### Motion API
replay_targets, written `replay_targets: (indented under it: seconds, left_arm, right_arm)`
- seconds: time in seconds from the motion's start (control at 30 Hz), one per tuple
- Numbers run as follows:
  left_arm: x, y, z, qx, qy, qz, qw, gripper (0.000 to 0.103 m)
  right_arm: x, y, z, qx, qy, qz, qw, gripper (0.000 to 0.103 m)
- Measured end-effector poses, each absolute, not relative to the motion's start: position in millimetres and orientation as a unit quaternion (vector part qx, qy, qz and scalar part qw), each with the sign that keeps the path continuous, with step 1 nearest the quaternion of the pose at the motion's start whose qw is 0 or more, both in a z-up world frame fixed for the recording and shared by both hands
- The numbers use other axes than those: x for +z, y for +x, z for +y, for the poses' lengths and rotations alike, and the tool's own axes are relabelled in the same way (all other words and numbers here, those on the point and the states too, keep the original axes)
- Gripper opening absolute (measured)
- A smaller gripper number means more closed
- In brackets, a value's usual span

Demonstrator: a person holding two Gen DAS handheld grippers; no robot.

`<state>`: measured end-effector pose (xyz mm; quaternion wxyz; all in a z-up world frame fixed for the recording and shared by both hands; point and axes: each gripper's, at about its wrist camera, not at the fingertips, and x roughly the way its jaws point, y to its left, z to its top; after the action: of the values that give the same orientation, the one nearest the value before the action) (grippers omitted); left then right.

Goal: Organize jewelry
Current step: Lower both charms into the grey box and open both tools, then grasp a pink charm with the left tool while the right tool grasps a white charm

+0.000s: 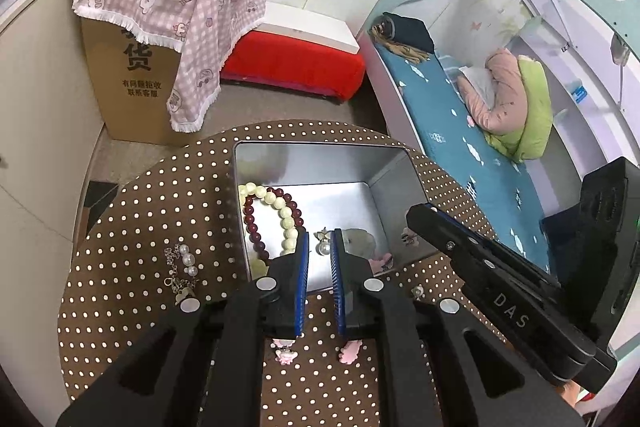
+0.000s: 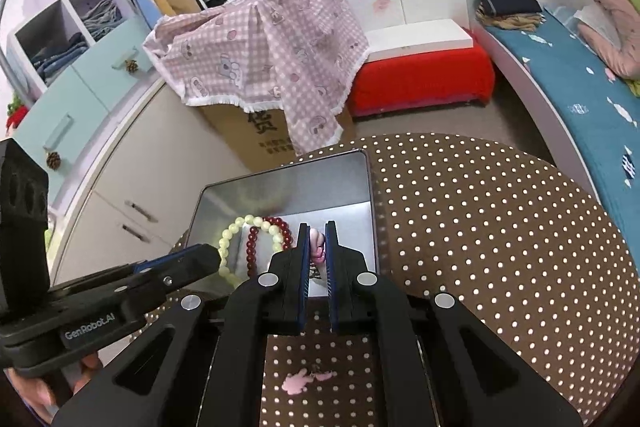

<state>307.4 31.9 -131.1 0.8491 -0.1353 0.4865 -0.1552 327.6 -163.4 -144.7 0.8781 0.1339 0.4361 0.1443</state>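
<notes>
Off to the left of my left claw [image 1: 320,241], a pearl chain bracelet [image 1: 182,269] lay on the dotted table [image 1: 160,211]. That claw's jaws stood a little apart over the open tin box [image 1: 320,157], gripping nothing, with a pearl earring [image 1: 323,243] in the gap beyond its tips. Left of them the pale green bracelet [image 1: 276,205] and dark red bracelet [image 1: 256,227] lay overlapping in the box. My right claw [image 2: 318,241] was clamped on a pink charm [image 2: 317,247] above the box.
</notes>
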Motion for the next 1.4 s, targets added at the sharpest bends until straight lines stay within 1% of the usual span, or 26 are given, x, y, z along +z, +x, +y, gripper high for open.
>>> replay_targets:
  seconds: [0.1, 0.13, 0.17, 0.2, 0.23, 0.3, 0.47, 0.6, 0.67, 0.7, 0.73, 0.8, 1.0, 1.13, 1.4]
  left_arm:
    - [-129.6, 302.1, 28.9, -0.155, -0.130, 0.484, 0.851, 0.010]
    - [-129.3, 300.8, 28.5, -0.155, -0.129, 0.484, 0.852, 0.010]
    - [-128.7, 299.4, 28.2, -0.156, -0.128, 0.483, 0.852, 0.010]
    - [-128.0, 297.5, 28.0, -0.154, -0.128, 0.481, 0.853, 0.012]
    - [-127.4, 295.4, 28.5, -0.152, -0.127, 0.479, 0.855, 0.023]
    - [-125.0, 291.6, 31.0, -0.141, -0.121, 0.471, 0.862, 0.036]
    - [-120.9, 275.5, 37.7, -0.139, -0.116, 0.457, 0.871, 0.036]
    - [-121.0, 255.1, 48.3, -0.130, -0.116, 0.442, 0.880, 0.044]
    - [-122.1, 242.7, 54.5, -0.123, -0.119, 0.433, 0.885, 0.044]
    - [-122.2, 239.0, 55.7, -0.124, -0.119, 0.429, 0.887, 0.044]
    - [-123.6, 233.9, 56.8, -0.124, -0.115, 0.426, 0.889, 0.044]
    - [-128.0, 221.3, 57.4, -0.113, -0.097, 0.416, 0.897, 0.044]
    - [-151.2, 208.7, 43.9, -0.118, -0.065, 0.426, 0.895, 0.044]
    - [-164.8, 208.4, 33.0, -0.113, -0.046, 0.429, 0.895, 0.044]
    - [-180.1, 213.7, 11.5, -0.107, -0.001, 0.431, 0.896, 0.042]
  right_arm:
    - [-144.8, 326.1, -164.0, 0.144, 0.133, 0.433, 0.880, 0.008]
    - [-144.3, 325.6, -164.7, 0.144, 0.137, 0.431, 0.880, 0.011]
    - [-144.1, 325.1, -165.8, 0.145, 0.140, 0.431, 0.880, 0.011]
    - [-143.4, 324.3, -166.7, 0.146, 0.141, 0.430, 0.880, 0.011]
    - [-142.7, 323.1, -167.0, 0.146, 0.139, 0.428, 0.881, 0.011]
    - [-141.6, 320.3, -168.0, 0.145, 0.135, 0.427, 0.882, 0.011]
    - [-138.5, 310.2, -173.0, 0.140, 0.128, 0.421, 0.887, 0.011]
    - [-134.4, 294.8, -178.8, 0.137, 0.120, 0.412, 0.893, 0.011]
    - [-133.6, 285.4, -180.8, 0.130, 0.106, 0.408, 0.898, 0.011]
    - [-133.7, 281.2, -181.8, 0.128, 0.103, 0.406, 0.899, 0.016]
    - [-134.0, 277.0, -183.2, 0.125, 0.100, 0.404, 0.901, 0.027]
    - [-135.3, 266.9, -186.0, 0.118, 0.095, 0.397, 0.905, 0.042]
    - [-154.2, 247.2, -189.9, 0.109, 0.086, 0.409, 0.902, 0.042]
    - [-169.2, 235.9, -193.5, 0.104, 0.088, 0.419, 0.898, 0.048]
    - [-189.4, 221.5, -199.0, 0.098, 0.090, 0.433, 0.891, 0.048]
